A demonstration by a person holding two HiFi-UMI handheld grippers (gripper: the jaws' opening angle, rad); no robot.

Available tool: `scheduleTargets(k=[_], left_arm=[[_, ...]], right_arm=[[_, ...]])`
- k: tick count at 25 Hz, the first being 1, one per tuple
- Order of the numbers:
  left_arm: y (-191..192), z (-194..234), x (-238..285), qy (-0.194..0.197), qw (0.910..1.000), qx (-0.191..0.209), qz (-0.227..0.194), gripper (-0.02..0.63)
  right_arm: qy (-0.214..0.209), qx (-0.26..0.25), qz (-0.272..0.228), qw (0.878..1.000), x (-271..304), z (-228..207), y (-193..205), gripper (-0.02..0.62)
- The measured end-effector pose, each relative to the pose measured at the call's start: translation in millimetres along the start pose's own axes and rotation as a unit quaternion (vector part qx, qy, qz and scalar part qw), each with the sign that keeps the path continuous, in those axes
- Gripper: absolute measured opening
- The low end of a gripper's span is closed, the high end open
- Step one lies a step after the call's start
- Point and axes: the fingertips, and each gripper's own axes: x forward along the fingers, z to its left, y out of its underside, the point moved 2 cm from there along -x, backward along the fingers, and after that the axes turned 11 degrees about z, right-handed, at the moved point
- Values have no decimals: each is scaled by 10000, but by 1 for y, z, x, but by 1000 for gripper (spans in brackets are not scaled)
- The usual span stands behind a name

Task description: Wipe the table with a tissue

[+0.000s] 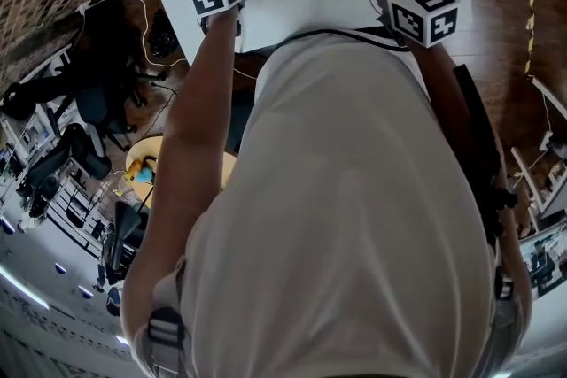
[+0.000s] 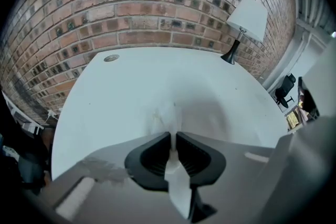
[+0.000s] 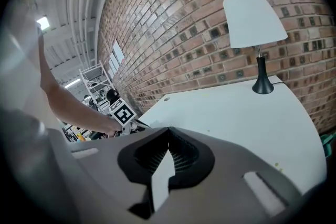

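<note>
Left hand-held gripper (image 2: 173, 138): low in the middle of the left gripper view. Its jaws are almost closed and pinch a thin white paper tissue (image 2: 169, 117).
Tissue: it sticks out past the jaw tips and touches the flat white bench (image 2: 105, 97). In the head view it is a blurry patch near the top, left of the middle.
Right hand-held gripper (image 3: 169, 134): at the upper right of the head view, over the bench. Its jaws are closed on each other.
Lamp (image 3: 255, 23): it has a white shade on a thin black stand. It stands on the far part of the bench, near the red brick wall (image 3: 173, 23).
Shirt (image 1: 354, 190): light coloured, it fills most of the head view.
</note>
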Motion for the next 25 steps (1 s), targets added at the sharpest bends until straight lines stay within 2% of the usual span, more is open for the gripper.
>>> scheduleTargets(k=[7,10,13,15,18,25], left_arm=[[-12,-42,10,123,9978,597,254,40],[-1,-61,11,325,9943,907,450,40],[16,-74,8,608,9925,939,498,40],[27,-77,4,774,9915,898,538,40],[36,-68,0,896,9927,607,535,40],[36,20,-10,522,9980,-116,329,41]], right_arm=[[-10,-10,-27,10000,-9,-15,0,8],[-90,-87,0,9999,-4,-12,-2,8],[-187,-154,10,9997,1,-6,-6,8],[-229,-174,-26,9996,2,-2,-8,8],[-277,-232,-103,9993,1,0,-12,8],[-241,-242,-140,9993,9,8,-14,8]])
